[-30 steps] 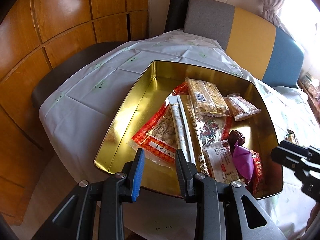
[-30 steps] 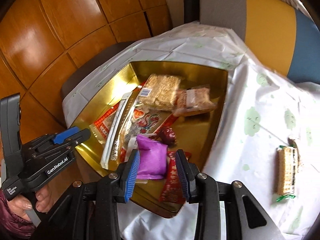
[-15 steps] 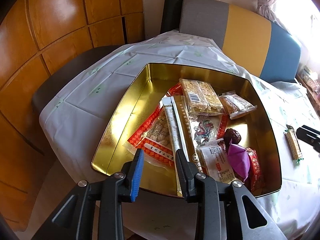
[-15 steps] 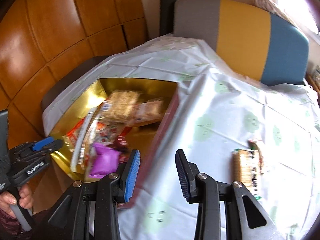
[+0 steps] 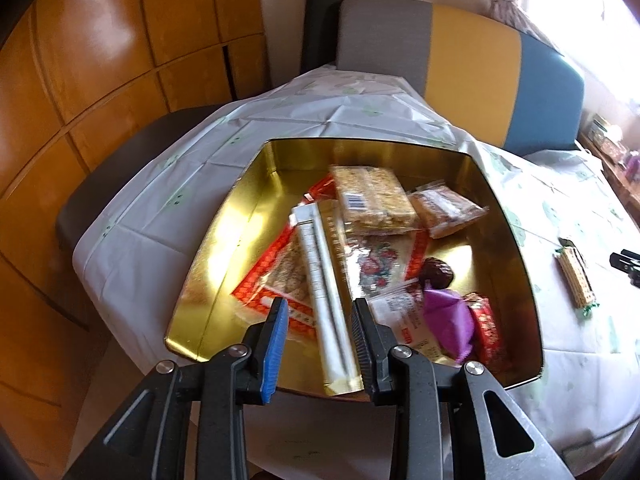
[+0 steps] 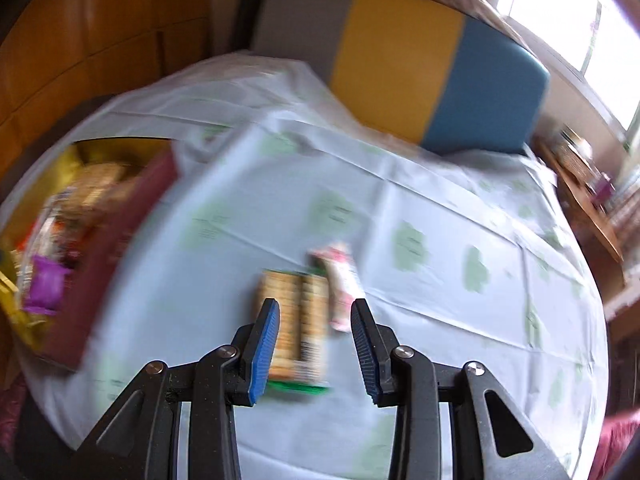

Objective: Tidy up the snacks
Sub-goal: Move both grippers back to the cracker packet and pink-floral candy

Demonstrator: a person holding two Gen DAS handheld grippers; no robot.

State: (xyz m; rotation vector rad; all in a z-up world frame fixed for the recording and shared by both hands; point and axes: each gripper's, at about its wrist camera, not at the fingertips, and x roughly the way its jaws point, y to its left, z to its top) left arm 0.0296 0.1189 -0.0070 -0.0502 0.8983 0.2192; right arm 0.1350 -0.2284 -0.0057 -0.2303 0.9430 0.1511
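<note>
A gold tin point(image 5: 224, 240) on the table holds several snack packets, among them a purple packet point(image 5: 446, 318), a long white packet point(image 5: 324, 280) and a cracker bar point(image 5: 372, 196). My left gripper point(image 5: 318, 324) is open and empty over the tin's near edge. My right gripper point(image 6: 314, 324) is open and empty just above a green-edged cracker packet point(image 6: 294, 312) and a small pink-and-white packet point(image 6: 340, 284) on the tablecloth. That cracker packet also shows in the left wrist view point(image 5: 576, 276). The tin point(image 6: 80, 152) is blurred at the right view's left.
A white tablecloth with green prints point(image 6: 400, 200) covers the round table. A grey, yellow and blue chair back point(image 5: 460, 64) stands behind it. A dark chair seat point(image 5: 120, 160) and wood panelling point(image 5: 100, 60) are at the left. A cluttered wooden shelf point(image 6: 592, 192) is at the right.
My right gripper has swung right, away from the tin, and now hovers over the cracker packet on the cloth. My left gripper has stayed open at the tin's near edge.
</note>
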